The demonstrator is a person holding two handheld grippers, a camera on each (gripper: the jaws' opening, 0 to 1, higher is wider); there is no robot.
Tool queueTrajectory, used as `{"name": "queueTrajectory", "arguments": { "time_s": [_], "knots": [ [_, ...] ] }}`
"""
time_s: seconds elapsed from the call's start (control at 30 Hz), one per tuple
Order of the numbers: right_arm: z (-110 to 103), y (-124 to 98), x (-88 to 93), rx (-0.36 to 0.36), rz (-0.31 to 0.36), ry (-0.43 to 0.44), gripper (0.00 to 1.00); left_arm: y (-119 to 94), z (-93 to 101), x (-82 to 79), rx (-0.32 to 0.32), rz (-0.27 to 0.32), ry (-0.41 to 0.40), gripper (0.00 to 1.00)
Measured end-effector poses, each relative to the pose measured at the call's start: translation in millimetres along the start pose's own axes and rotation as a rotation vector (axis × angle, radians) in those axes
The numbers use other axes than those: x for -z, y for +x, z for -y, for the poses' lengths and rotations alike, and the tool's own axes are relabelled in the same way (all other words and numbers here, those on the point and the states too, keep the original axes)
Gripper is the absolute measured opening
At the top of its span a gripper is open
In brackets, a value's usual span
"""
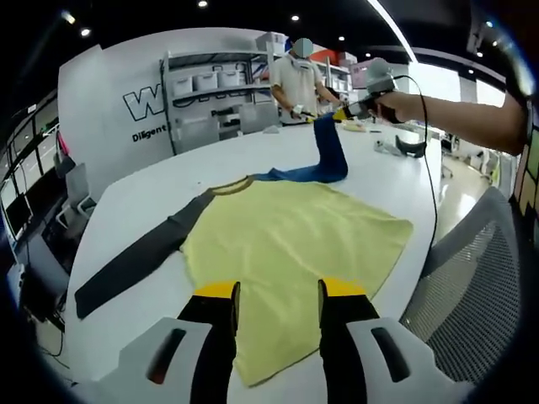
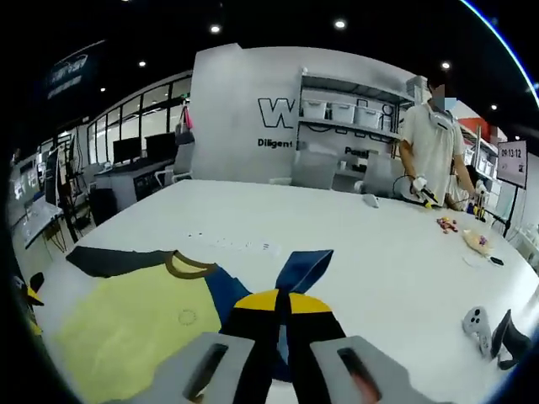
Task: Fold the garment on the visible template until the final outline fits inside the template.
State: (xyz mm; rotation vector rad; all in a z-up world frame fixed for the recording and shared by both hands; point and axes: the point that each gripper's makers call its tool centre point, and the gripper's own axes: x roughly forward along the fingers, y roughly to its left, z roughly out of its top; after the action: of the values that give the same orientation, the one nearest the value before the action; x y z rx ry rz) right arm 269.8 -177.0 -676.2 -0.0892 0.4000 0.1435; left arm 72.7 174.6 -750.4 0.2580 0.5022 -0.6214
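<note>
Spreading wide under both pairs of tongs, the white tabletop (image 1: 152, 194) carries the garment (image 1: 286, 244), a yellow shirt with a dark collar band, one grey sleeve (image 1: 135, 261) and one blue sleeve (image 1: 330, 156). In the left gripper view the yellow body lies flat directly ahead of the left tongs (image 1: 278, 290), its near hem running under and between the two yellow-tipped jaws, which stand apart with cloth showing in the gap and nothing pinched. The grey sleeve stretches flat away to the left of those jaws. The blue sleeve lies beyond the far edge of the body and rises off the tabletop, lifted at its end by the right tongs (image 1: 347, 111), held in a person's hand (image 1: 383, 93) far ahead and to the right.

In the right gripper view the right tongs (image 2: 276, 301) have their jaws closed together on the blue sleeve (image 2: 303, 268), which fans out just past the yellow tips. The yellow body (image 2: 143, 328) and its collar (image 2: 189, 265) lie below and to the left of these jaws, flat on the tabletop (image 2: 379, 252).

Well ahead, another person (image 2: 434, 143) stands at the far side of the tabletop. Small dark items (image 2: 493, 332) lie to the right of the right tongs.
</note>
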Motion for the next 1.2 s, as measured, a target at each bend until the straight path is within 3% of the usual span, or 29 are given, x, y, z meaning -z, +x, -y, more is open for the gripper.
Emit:
{"name": "queueTrajectory", "arguments": {
  "time_s": [0.1, 0.37, 0.57, 0.93, 1.2],
  "knots": [
    [-7, 2, -5.8, -0.024, 0.025, 0.04, 0.0, 0, 0.8, -1.0, -0.004, 0.004, 0.016, 0.36],
    [-25, 7, -9.1, -0.053, 0.028, 0.021, 0.0, -1, 1.7, 1.2, -0.001, -0.007, 0.018, 0.36],
    [-51, 8, -14.6, -0.138, 0.062, 0.122, 0.0, -3, 0.0, 1.6, -0.008, -0.007, 0.013, 0.36],
    [-78, 14, -18.9, -0.171, 0.066, 0.12, 0.0, -7, -2.5, 2.0, -0.022, -0.015, 0.001, 0.37],
    [-112, 18, -29.1, -0.23, 0.08, 0.125, 0.0, -10, -2.7, -10.9, -0.016, 0.017, -0.008, 0.36]
  ]
}}
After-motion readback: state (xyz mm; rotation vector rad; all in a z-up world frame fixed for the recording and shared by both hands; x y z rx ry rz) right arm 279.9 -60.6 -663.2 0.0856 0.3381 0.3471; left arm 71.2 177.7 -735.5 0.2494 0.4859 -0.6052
